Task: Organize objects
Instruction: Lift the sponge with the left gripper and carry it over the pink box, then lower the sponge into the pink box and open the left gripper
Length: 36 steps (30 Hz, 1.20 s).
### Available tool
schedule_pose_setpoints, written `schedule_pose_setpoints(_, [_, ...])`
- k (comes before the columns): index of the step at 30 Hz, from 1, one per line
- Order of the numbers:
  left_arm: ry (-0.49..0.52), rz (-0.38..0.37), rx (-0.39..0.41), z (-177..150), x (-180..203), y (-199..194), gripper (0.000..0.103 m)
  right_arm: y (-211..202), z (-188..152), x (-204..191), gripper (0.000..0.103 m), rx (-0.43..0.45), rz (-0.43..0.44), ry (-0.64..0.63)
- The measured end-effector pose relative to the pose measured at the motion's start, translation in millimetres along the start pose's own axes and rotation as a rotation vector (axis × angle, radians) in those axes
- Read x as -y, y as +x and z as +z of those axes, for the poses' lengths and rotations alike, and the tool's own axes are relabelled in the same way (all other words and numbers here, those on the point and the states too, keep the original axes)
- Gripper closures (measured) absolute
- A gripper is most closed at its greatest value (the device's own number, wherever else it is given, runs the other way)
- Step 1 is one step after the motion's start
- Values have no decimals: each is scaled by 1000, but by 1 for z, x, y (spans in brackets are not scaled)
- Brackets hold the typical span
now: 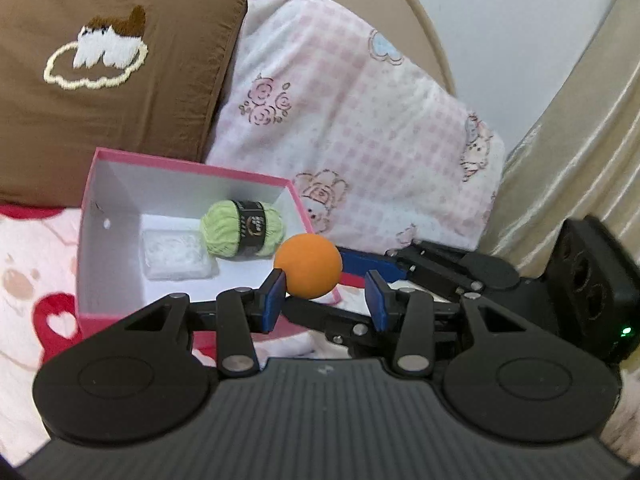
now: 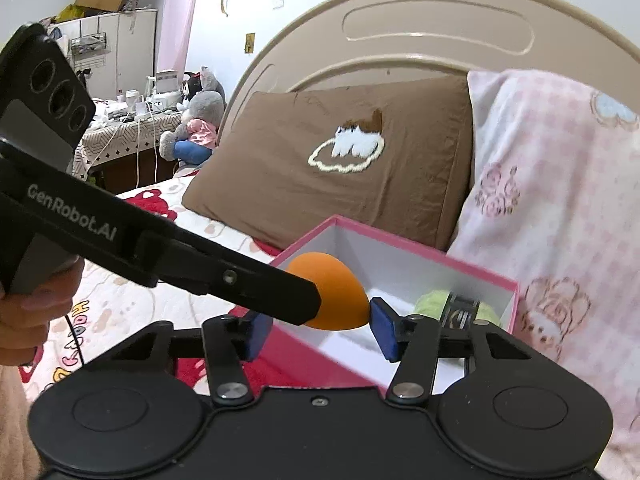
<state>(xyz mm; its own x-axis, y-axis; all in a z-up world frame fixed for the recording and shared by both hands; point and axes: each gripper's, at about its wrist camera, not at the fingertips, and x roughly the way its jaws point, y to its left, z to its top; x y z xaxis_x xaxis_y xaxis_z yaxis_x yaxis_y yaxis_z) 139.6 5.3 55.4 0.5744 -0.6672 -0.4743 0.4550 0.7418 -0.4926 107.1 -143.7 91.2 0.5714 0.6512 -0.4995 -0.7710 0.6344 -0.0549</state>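
Note:
An orange egg-shaped sponge (image 1: 308, 266) hangs over the near right corner of an open pink box (image 1: 184, 166) with a white inside. My left gripper (image 1: 326, 304) is open, and its left pad touches the sponge. My right gripper (image 2: 320, 330) is open too, with its right pad against the sponge (image 2: 340, 300). In the right wrist view the left gripper's black finger (image 2: 256, 292) covers the sponge's left side. The box (image 2: 404, 244) holds a green yarn ball (image 1: 240, 229) and a clear plastic case (image 1: 176, 256). The frames do not show which pads bear the sponge.
The box sits on a bedsheet (image 1: 36, 280) with red and pink prints. A brown pillow (image 2: 340, 168) and a pink checked pillow (image 1: 352, 120) lean on the beige headboard (image 2: 432, 28) behind it. A cluttered desk (image 2: 132, 120) and a plush toy (image 2: 200, 120) stand far left.

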Motion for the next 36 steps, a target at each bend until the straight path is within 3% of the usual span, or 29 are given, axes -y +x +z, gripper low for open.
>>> schedule_pose_setpoints(8, [-66,119,-46,43,-14,23,62,31,41,19,50,-57,23,-91])
schedule_pose_setpoints(15, [-171,200,-116,71,-59,66,62,83,51,57,50,-102,123,16])
schedule_pose_setpoints(24, [-267,252,-169,74,-110,132,62,162,39,103,50,-242,163,187])
schedule_pose_setpoints(36, [-413,260,-208,68,-161,180,62,231,31,113,50,-384,126,146])
